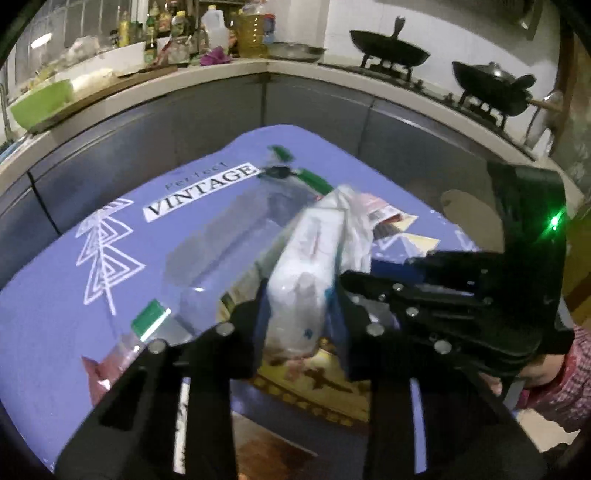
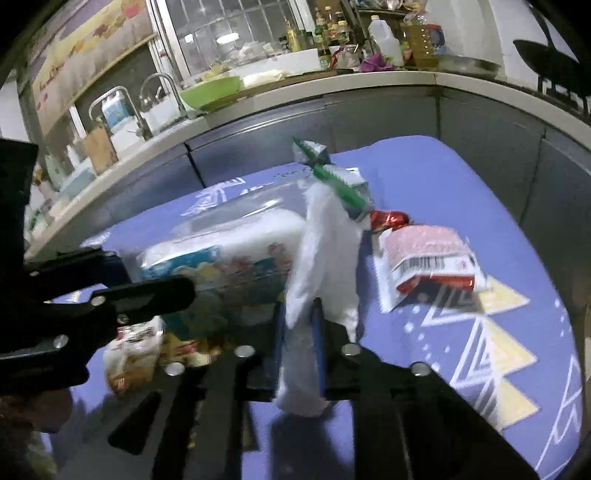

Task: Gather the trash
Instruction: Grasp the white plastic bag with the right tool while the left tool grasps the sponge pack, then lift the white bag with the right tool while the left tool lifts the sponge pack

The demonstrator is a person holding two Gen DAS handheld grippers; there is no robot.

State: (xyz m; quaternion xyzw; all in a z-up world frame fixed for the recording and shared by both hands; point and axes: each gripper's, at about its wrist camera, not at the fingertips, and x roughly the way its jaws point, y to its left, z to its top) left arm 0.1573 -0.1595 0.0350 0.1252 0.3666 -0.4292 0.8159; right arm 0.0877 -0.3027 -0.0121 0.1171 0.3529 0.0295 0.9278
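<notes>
My left gripper (image 1: 299, 325) is shut on a white and blue plastic package (image 1: 306, 273) and holds it over the purple tablecloth (image 1: 74, 314); the package also shows in the right wrist view (image 2: 229, 266). My right gripper (image 2: 299, 339) is shut on a crumpled white plastic wrapper (image 2: 325, 258) that hangs beside the package. A clear zip bag with a green seal (image 1: 151, 317) lies around the package; its green seal shows in the right wrist view (image 2: 340, 184). A red and white wrapper (image 2: 428, 258) and a red foil piece (image 2: 388, 218) lie on the cloth to the right.
A small snack wrapper (image 2: 129, 354) lies at the lower left of the cloth. Behind the table runs a kitchen counter (image 1: 221, 74) with a green bowl (image 1: 40, 103), bottles (image 1: 177, 33) and two woks (image 1: 388, 51) on a stove. A sink tap (image 2: 122, 99) stands at the left.
</notes>
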